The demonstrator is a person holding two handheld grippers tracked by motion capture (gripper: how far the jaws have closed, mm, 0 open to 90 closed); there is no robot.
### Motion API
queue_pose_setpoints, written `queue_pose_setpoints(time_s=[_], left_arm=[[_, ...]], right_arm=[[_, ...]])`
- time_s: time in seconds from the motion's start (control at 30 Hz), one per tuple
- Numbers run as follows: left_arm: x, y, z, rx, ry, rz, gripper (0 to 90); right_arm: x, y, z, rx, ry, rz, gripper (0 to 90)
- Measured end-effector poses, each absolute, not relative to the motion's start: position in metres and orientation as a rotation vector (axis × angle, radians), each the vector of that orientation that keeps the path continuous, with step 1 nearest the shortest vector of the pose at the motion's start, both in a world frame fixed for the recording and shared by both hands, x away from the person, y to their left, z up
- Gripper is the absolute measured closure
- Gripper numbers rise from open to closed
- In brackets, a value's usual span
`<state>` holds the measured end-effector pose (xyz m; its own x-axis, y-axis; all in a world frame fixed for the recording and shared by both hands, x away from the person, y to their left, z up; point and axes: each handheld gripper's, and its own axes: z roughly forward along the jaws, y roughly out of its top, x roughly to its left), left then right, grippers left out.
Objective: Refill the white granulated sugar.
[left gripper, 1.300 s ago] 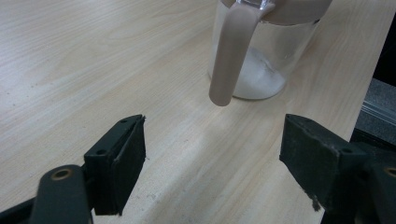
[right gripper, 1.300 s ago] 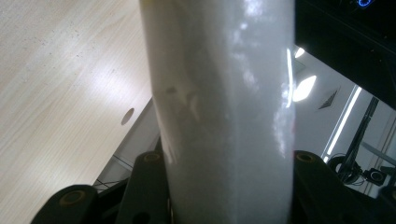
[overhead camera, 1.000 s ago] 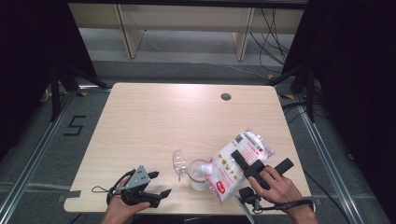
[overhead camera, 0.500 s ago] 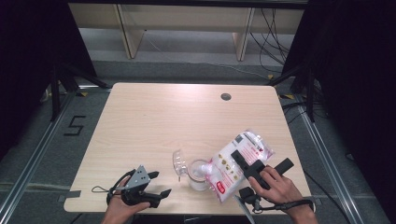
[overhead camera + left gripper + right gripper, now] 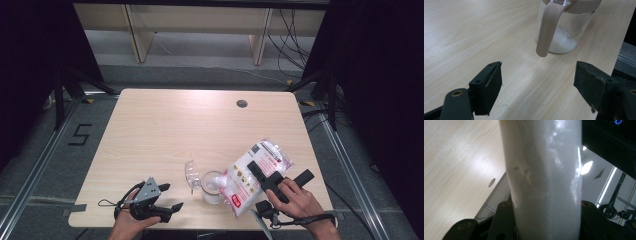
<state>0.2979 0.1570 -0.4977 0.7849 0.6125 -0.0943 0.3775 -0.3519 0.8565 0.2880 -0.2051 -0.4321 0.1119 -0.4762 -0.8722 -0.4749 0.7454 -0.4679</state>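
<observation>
Pouring from the bag into the jar

The right gripper (image 5: 260,172) is clamped on a white bag (image 5: 257,172) with red print, tipped so its low corner sits over the clear jar (image 5: 212,187). The jar stands near the front edge of the worktop (image 5: 165,130), at about 10 o'clock from the right hand. Its lid (image 5: 191,172) hangs open on the 9 o'clock side. Some white powder, maybe sugar or salt, lies in the bottom of the jar (image 5: 562,37), though it is hard to tell what kind. The left gripper (image 5: 172,197) rests at 9 o'clock from the jar, its jaws apart and holding nothing. Since a second ago nothing has really changed: both hands look the same and the bag has the same tilt. So the pouring seems slow or stuck, and the bag may need more tilt.
</observation>
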Motion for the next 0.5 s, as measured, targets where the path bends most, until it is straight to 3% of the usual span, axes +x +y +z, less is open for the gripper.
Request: queue_pose_setpoints(time_s=[0.5], left_arm=[[0.2964,0.1574,-0.4966,1.992,0.77,0.286,22.0]], right_arm=[[0.2873,-0.2047,-0.4317,-0.811,1.511,-0.01,66.5]])
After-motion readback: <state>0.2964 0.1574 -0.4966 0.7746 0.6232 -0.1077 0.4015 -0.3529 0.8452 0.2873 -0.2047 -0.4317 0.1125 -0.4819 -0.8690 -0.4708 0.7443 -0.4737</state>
